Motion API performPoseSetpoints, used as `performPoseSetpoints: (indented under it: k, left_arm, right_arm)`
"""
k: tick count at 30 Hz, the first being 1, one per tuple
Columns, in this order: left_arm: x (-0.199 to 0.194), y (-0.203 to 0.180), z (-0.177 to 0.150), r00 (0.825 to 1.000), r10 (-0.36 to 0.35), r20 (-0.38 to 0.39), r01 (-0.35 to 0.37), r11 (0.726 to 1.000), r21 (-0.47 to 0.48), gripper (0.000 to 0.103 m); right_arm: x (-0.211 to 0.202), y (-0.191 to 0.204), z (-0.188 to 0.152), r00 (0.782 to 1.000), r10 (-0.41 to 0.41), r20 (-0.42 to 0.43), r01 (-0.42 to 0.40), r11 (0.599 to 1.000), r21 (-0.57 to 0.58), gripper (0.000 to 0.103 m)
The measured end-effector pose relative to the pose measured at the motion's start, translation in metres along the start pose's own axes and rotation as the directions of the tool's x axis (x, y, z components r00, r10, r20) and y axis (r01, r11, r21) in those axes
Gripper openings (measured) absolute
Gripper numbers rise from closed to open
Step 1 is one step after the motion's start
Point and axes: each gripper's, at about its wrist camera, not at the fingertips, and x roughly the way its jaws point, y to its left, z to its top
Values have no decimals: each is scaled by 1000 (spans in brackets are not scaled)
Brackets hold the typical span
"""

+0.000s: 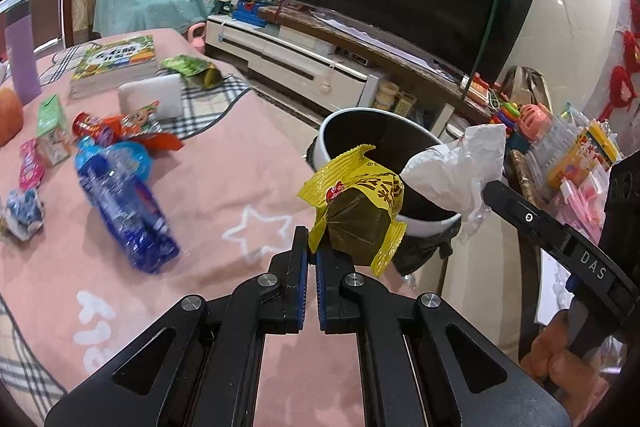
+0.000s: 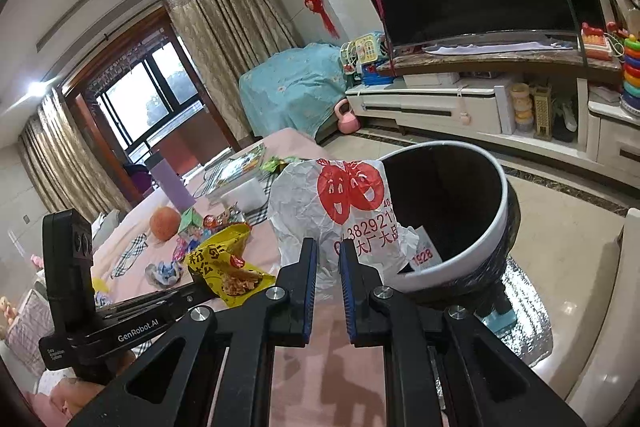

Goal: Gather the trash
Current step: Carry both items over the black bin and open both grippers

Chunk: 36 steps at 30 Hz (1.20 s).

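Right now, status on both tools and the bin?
Left tool shut on yellow wrapper. Right tool shut on white paper bag. Bin open just ahead, nothing blocking.

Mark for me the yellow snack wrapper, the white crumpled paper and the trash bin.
yellow snack wrapper (image 1: 356, 215), left wrist view, on its olive-green middle panel.
white crumpled paper (image 2: 344, 203), right wrist view, on the red printed faces.
trash bin (image 2: 502, 207), right wrist view, on the white rim's right side.
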Motion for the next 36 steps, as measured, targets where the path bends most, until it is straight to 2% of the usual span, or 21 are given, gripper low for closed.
performPoseSetpoints:
  k: [19,32,34,36]
  left_arm:
    - [48,-36,39,999,12,-43,-9,998,63,3]
    - [80,-47,46,996,16,-89,-7,995,97,3]
    - [84,-49,46,995,18,-100,-9,995,97,8]
    - [87,-49,44,994,19,-111,-9,996,93,27]
  right_arm:
    - [23,-39,22,999,-47,-24,48,998,37,12]
    - [38,-56,29,996,-74,-55,77,996,52,12]
    - [40,-58,30,995,-77,-58,80,995,55,12]
    - [42,-59,31,995,-74,-69,78,995,62,17]
